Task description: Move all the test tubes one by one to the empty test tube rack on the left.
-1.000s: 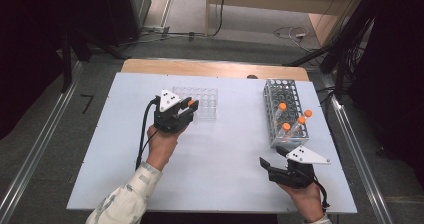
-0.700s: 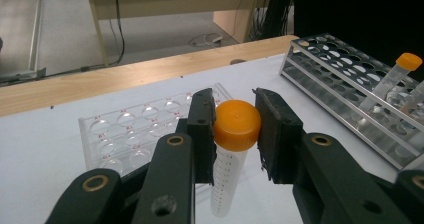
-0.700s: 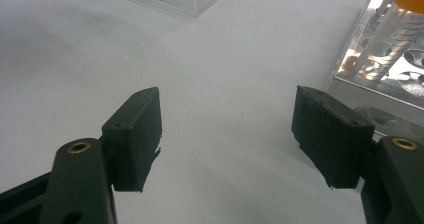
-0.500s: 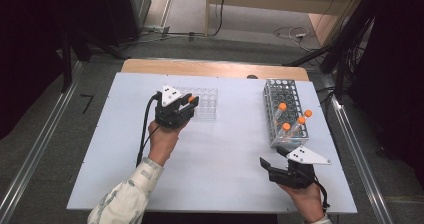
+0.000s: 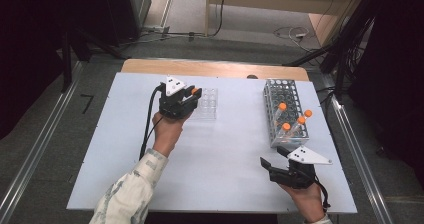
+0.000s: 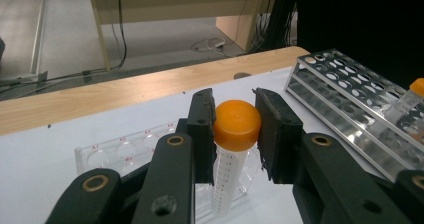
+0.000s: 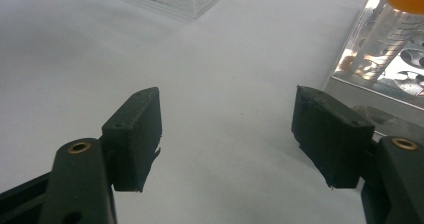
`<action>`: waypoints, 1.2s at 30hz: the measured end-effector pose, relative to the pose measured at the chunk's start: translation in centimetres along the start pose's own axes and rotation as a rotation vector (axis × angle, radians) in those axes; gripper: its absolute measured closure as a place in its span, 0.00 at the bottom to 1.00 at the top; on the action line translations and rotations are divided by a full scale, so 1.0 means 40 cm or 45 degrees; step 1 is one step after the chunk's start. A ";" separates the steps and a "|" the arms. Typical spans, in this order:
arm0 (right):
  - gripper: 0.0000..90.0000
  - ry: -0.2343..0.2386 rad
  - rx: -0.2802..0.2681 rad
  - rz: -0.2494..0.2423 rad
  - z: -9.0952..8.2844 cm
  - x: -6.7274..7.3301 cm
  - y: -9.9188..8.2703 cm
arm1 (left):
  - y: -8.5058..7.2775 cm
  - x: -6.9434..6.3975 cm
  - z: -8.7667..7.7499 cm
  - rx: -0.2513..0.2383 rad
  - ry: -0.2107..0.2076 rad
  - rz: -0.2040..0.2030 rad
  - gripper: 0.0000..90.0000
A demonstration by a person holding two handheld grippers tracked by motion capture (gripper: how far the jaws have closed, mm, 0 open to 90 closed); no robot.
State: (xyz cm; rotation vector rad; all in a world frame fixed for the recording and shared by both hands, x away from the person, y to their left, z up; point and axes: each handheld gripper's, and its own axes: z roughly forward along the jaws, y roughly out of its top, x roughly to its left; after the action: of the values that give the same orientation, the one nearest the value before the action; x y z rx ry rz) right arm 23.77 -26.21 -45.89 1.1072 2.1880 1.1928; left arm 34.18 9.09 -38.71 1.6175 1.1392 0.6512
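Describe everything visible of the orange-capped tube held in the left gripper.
The tube is a clear plastic centrifuge tube with a smooth, rounded orange screw cap and printed graduation marks down its side. It stands upright, clamped just below and at the cap between the two black jaws of the left gripper, which is shut on it. Its lower end hangs over the clear well plate on the white table; whether it touches the plate cannot be told. In the high view the cap shows beside the gripper's body.

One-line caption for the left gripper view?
Left tongs grip an orange-capped tube upright above a clear well plate.
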 end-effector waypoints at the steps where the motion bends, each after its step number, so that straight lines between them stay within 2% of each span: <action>1: 0.30 0.001 -0.002 0.002 0.000 -0.001 0.000 | 0.003 0.000 0.003 0.001 -0.001 0.001 0.78; 17: 0.30 0.007 -0.009 0.021 -0.004 -0.007 -0.003 | 0.050 -0.011 0.057 -0.029 -0.010 0.007 0.78; 27: 0.30 0.005 -0.010 0.024 -0.006 -0.009 -0.004 | 0.036 -0.012 0.089 0.006 0.009 0.022 0.78; 29: 0.30 0.005 -0.009 0.024 -0.006 -0.009 -0.004 | 0.032 -0.016 0.093 0.011 0.019 0.043 0.78; 36: 0.30 0.004 -0.011 0.025 -0.007 -0.010 -0.005 | 0.003 -0.017 0.112 0.053 0.040 0.065 0.78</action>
State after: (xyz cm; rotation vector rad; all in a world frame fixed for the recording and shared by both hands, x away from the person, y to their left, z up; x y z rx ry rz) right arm 23.73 -26.73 -45.92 1.1268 2.1773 1.2122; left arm 37.70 6.59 -40.05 1.6816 1.1445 0.6921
